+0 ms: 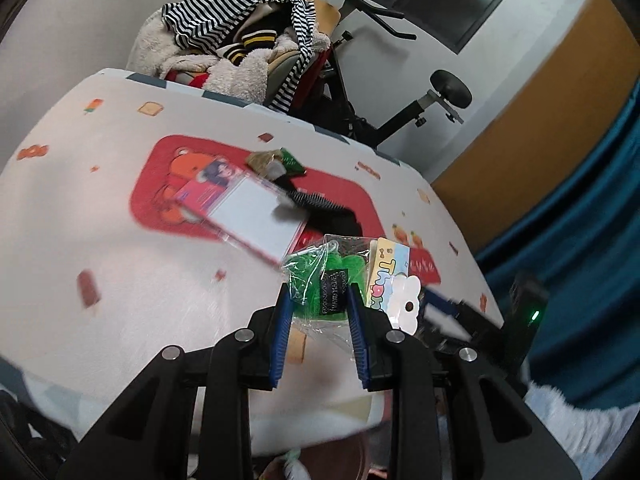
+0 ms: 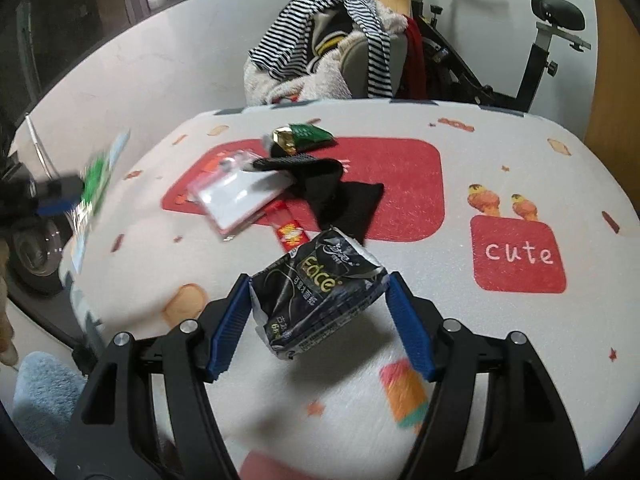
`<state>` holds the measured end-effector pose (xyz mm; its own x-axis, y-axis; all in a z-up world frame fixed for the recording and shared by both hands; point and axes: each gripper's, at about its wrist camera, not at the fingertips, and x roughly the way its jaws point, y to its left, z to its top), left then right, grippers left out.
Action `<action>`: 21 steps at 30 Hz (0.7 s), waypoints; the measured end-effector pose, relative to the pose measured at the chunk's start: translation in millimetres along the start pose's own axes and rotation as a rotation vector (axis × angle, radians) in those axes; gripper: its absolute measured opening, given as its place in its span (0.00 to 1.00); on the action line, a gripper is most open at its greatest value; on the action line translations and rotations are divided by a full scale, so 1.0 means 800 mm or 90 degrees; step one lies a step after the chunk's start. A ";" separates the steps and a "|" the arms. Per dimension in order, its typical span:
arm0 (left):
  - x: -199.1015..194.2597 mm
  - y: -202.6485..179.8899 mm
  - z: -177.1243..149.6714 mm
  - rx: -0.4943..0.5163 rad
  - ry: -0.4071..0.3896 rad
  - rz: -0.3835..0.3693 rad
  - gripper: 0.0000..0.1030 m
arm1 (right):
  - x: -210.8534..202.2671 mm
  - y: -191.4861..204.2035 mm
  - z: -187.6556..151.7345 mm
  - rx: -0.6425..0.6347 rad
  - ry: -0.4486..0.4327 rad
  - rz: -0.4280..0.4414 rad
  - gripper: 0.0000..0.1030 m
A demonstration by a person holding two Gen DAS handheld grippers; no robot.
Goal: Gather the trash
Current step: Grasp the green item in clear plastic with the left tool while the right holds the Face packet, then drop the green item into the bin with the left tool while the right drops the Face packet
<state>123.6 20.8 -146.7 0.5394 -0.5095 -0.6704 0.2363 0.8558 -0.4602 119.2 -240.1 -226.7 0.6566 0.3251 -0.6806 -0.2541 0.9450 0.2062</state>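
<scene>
Overhead, both grippers are angled down above the table [image 2: 500, 160]: the left gripper [image 1: 319, 310] is clamped on a green-filled clear packet [image 1: 320, 276], the right gripper [image 2: 318, 312] on a black tissue pack [image 2: 320, 292].

Left gripper [image 2: 60, 196] in the right wrist view: motion-blurred and cut off by the left edge, so its green packet [image 2: 94, 184] is a smear. The black pouch's [image 2: 320, 300] small print is unreadable. A black cloth [image 2: 344, 200] hides part of the red strip [image 2: 288, 228].
</scene>
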 end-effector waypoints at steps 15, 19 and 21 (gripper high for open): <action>-0.048 -0.016 -0.126 0.073 0.051 0.018 0.26 | -0.110 0.055 -0.029 -0.037 -0.032 0.034 0.66; -0.044 -0.018 -0.149 0.083 0.071 0.028 0.26 | -0.126 0.064 -0.036 -0.039 -0.034 0.041 0.66; -0.041 -0.017 -0.157 0.078 0.076 0.027 0.27 | -0.133 0.068 -0.039 -0.041 -0.035 0.042 0.66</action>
<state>1.0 14.4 -191.6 0.4530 -0.4735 -0.7554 0.3156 0.8776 -0.3609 13.4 -224.3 -164.4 0.6738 0.3904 -0.6274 -0.3427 0.9173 0.2028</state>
